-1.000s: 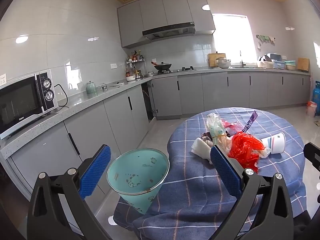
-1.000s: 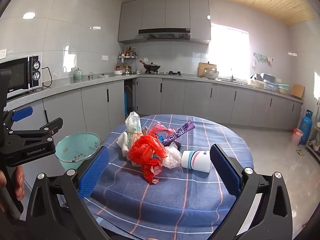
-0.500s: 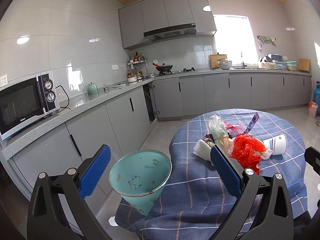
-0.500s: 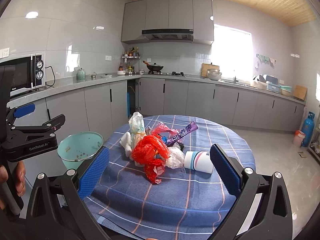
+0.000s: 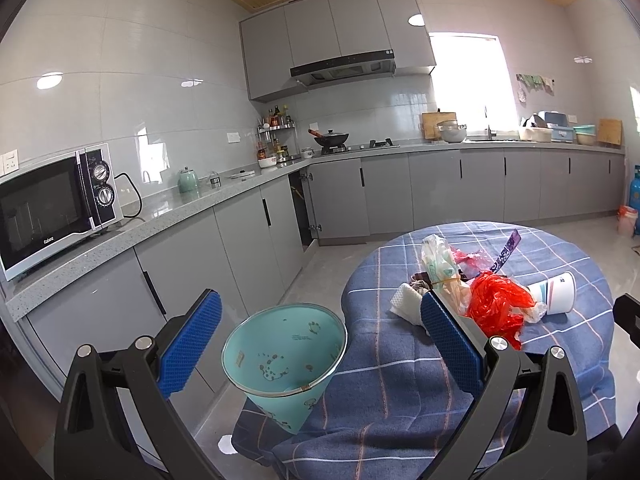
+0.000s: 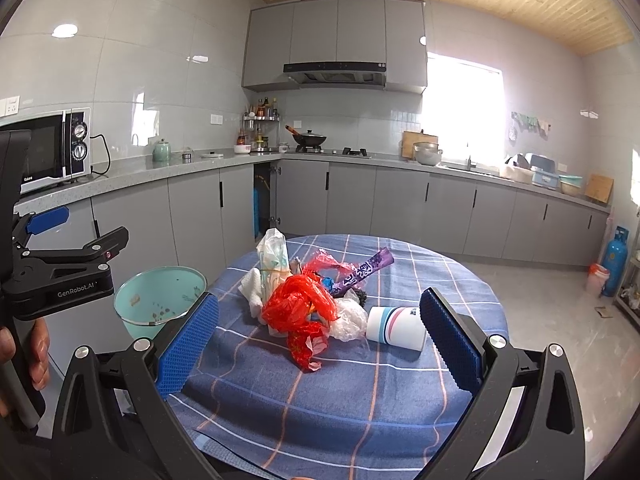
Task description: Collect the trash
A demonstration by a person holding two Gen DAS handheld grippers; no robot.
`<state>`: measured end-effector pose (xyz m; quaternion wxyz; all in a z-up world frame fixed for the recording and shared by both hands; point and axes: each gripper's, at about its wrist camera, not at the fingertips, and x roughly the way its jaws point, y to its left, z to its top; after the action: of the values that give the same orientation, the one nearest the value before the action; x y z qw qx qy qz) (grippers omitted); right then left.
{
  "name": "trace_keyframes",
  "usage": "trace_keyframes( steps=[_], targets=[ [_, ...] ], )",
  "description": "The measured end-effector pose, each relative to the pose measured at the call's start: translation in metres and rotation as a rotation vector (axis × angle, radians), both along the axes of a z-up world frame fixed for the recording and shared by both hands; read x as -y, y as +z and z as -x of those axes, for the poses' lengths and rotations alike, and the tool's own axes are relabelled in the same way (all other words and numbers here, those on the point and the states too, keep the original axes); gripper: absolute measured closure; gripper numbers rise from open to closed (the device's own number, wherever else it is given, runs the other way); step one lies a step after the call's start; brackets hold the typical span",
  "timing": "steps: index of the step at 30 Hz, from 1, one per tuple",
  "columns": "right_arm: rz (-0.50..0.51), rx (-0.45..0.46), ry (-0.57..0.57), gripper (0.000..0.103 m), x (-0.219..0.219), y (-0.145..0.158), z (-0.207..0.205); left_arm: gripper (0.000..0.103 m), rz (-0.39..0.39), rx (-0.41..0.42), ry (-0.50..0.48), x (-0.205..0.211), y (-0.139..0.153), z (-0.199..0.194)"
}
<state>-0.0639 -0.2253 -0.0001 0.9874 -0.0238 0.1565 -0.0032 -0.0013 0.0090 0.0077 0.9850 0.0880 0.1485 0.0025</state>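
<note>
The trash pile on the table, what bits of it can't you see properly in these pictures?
- Dark item under the red plastic bag: right wrist view, mostly covered by the bag and the purple wrapper; cannot identify it.
- Paper cup: print too small to read, and its far end is hidden by the right gripper finger.
- White tissue: left wrist view, partly behind the left gripper finger.
- Specks inside the teal bin: too small to name.

Trash heap frame centre ahead of me on desk: crumpled red bag point(image 6: 298, 309), clear bag point(image 6: 273, 262) upright, purple wrapper point(image 6: 362, 271), paper cup point(image 6: 396, 327) on side. Teal bin point(image 6: 158, 302) lower left.
</note>
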Motion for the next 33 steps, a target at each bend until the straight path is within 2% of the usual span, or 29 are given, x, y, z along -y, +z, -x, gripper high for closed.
trace_keyframes(
  steps=[33],
  targets=[
    [0.003,0.005,-0.001,0.004,0.0005,0.0002,0.0004,0.005,0.003,0.008,0.018,-0.0063,0.0015,-0.0024]
  ],
)
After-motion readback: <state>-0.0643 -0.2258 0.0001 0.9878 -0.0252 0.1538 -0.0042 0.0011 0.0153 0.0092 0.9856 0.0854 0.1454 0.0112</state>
